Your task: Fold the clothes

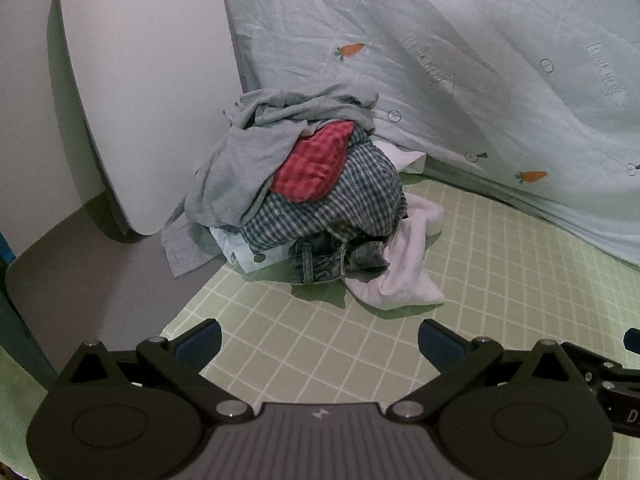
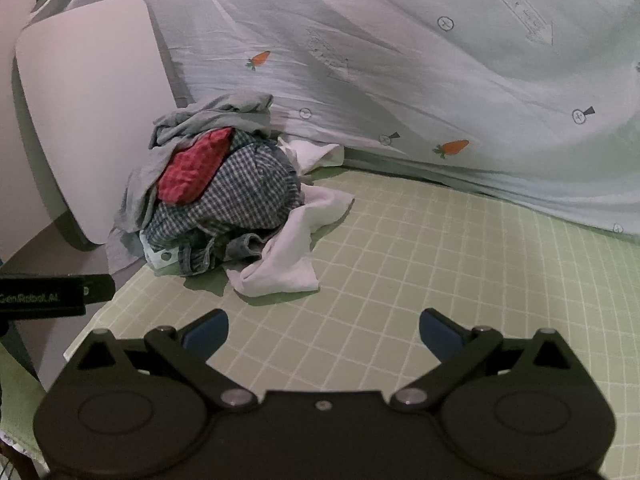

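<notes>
A pile of clothes (image 1: 320, 200) lies on the green checked sheet (image 1: 500, 280), also seen in the right wrist view (image 2: 224, 200). On top is a red checked garment (image 1: 316, 164), over a dark blue checked shirt (image 1: 352, 204), with a grey garment (image 1: 240, 152) at the left, denim (image 1: 324, 260) at the bottom and a white garment (image 1: 404, 264) at the right front. My left gripper (image 1: 320, 344) is open and empty, short of the pile. My right gripper (image 2: 324, 332) is open and empty, to the right front of the pile.
A pale blue quilt (image 1: 480, 80) with carrot prints rises behind the pile. A white rounded board (image 1: 148, 80) leans at the left beside a grey surface (image 1: 100, 272). The left gripper's body shows at the left edge of the right wrist view (image 2: 52, 296).
</notes>
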